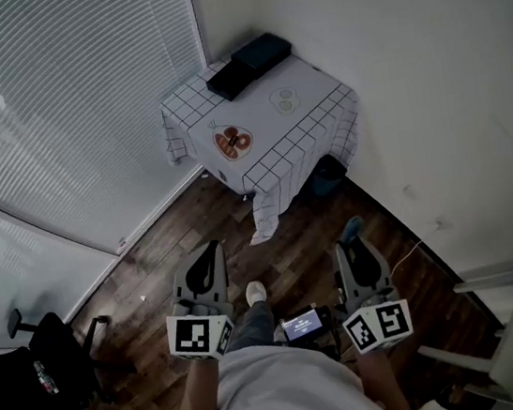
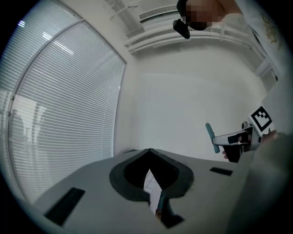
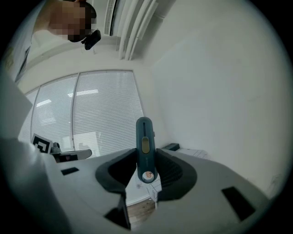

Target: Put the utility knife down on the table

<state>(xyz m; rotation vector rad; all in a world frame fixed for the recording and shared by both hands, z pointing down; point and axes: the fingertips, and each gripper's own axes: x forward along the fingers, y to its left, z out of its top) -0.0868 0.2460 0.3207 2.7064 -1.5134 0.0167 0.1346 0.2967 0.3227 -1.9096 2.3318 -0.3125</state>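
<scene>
One teal utility knife (image 3: pixel 143 132) stands upright at centre frame, pinched by its handle in my right claw (image 3: pixel 146 154). My left claw (image 2: pixel 149 157) is pressed together, empty. I judge the knife light, stiff and slick. The desk (image 1: pixel 319 110) sits upper centre, well apart.

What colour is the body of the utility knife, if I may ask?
Teal, with a yellowish slider; the utility knife shows best in the right gripper view.

The corner surface (image 1: pixel 316 87), draped in a checked cloth (image 1: pixel 271 176), carries two dark boxes (image 1: pixel 259 55) and a brown round item (image 1: pixel 233 142).
</scene>
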